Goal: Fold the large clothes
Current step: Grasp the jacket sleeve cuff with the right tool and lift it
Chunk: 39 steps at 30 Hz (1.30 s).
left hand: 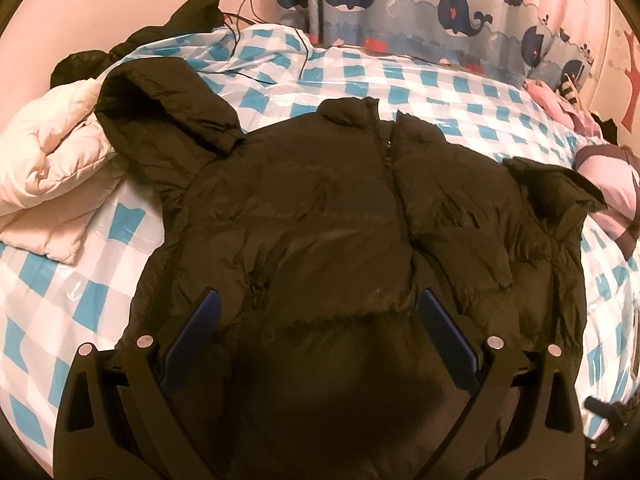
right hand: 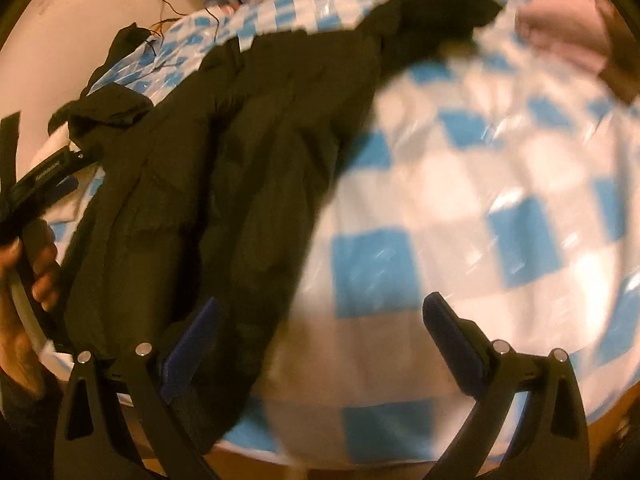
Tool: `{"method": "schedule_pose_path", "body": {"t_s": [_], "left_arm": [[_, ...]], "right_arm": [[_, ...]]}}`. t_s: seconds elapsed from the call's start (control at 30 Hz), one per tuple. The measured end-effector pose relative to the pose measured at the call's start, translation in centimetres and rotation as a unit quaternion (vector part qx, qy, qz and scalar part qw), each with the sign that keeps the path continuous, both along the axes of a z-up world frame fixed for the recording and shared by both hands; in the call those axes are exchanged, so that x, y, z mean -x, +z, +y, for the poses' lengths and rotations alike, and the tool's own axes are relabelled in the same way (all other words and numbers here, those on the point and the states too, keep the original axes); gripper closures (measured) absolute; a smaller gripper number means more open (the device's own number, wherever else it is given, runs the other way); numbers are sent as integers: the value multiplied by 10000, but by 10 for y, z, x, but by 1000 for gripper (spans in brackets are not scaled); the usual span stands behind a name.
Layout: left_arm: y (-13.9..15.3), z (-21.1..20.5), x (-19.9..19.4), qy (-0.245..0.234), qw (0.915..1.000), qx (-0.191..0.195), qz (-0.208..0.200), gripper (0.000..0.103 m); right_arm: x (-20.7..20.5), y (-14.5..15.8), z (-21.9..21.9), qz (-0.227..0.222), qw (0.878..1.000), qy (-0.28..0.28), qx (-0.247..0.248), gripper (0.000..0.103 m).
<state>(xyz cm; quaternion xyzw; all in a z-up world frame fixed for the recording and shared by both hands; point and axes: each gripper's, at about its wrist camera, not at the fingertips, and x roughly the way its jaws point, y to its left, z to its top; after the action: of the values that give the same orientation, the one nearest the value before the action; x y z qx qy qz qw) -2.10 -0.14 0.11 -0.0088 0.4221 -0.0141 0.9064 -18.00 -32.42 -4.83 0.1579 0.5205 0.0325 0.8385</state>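
Observation:
A dark puffer jacket point(left hand: 320, 216) lies spread front-up on the blue-and-white checked bed cover point(left hand: 440, 84), collar toward the far side, both sleeves bent up. My left gripper point(left hand: 318, 304) is open and empty, held above the jacket's lower hem. In the blurred right wrist view the same jacket point(right hand: 224, 168) lies on the left, and my right gripper point(right hand: 320, 314) is open and empty over the jacket's right edge and the bare cover point(right hand: 480, 208). The hand holding the left gripper point(right hand: 36, 216) shows at the far left.
A cream quilted garment point(left hand: 52, 168) lies bunched at the left by the jacket's sleeve. Pink clothes point(left hand: 604, 184) lie at the right edge. Another dark garment point(left hand: 132, 40) and cables point(left hand: 256, 40) lie at the far left corner. A whale-print curtain point(left hand: 440, 8) hangs behind the bed.

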Motion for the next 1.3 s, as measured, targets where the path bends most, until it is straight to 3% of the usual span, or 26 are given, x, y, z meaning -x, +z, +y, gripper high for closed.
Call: {"method": "schedule_pose_path", "body": {"t_s": [0.2, 0.23, 0.27, 0.3, 0.37, 0.47, 0.63, 0.73, 0.87, 0.93, 0.97, 1.03, 1.17, 1.23, 1.3], "left_arm": [[1, 11, -2, 112, 9999, 79, 33, 8], [2, 14, -3, 140, 9998, 123, 43, 8], [2, 17, -3, 163, 9997, 184, 58, 8], [2, 18, -4, 171, 9997, 190, 38, 8], [3, 21, -4, 178, 9995, 238, 44, 8], [5, 22, -4, 160, 9996, 241, 16, 8], [5, 19, -6, 76, 9992, 379, 86, 8], [-2, 9, -10, -24, 9989, 427, 215, 8], [-12, -7, -16, -129, 9985, 383, 355, 8], [-16, -14, -19, -166, 9979, 427, 454, 8], [-18, -17, -20, -177, 9976, 459, 497, 8], [-21, -22, -21, -213, 9969, 506, 561, 8], [-20, -32, -19, -341, 9969, 462, 532, 8], [-20, -32, -20, -357, 9966, 497, 553, 8], [-23, -33, -23, -335, 9960, 564, 607, 8]], "right_arm": [[-18, -14, 35, 189, 9990, 366, 152, 6], [-19, -15, 39, 116, 9987, 476, 116, 19], [-18, -14, 44, -49, 9979, 647, -36, 41], [-20, -15, 44, -50, 9975, 690, -137, 77], [-18, -12, 38, -83, 9955, 748, -577, 86], [-10, 13, 22, -315, 9939, 927, -511, 92], [-1, 79, -45, -642, 9951, 711, 234, 93], [-4, 92, -77, -546, 9954, 543, 574, 93], [-1, 42, -92, 309, 9927, 641, 971, 92], [3, 5, -103, 772, 9932, 636, 595, 88], [3, 6, -108, 718, 9952, 548, 375, 86], [8, 21, -129, 529, 9984, 212, 55, 53], [1, 91, -167, -452, 9957, -307, 751, 33], [-26, 124, -180, -808, 9914, -433, 931, 29], [-78, 157, -168, -1086, 9830, -207, 1466, 23]]}}
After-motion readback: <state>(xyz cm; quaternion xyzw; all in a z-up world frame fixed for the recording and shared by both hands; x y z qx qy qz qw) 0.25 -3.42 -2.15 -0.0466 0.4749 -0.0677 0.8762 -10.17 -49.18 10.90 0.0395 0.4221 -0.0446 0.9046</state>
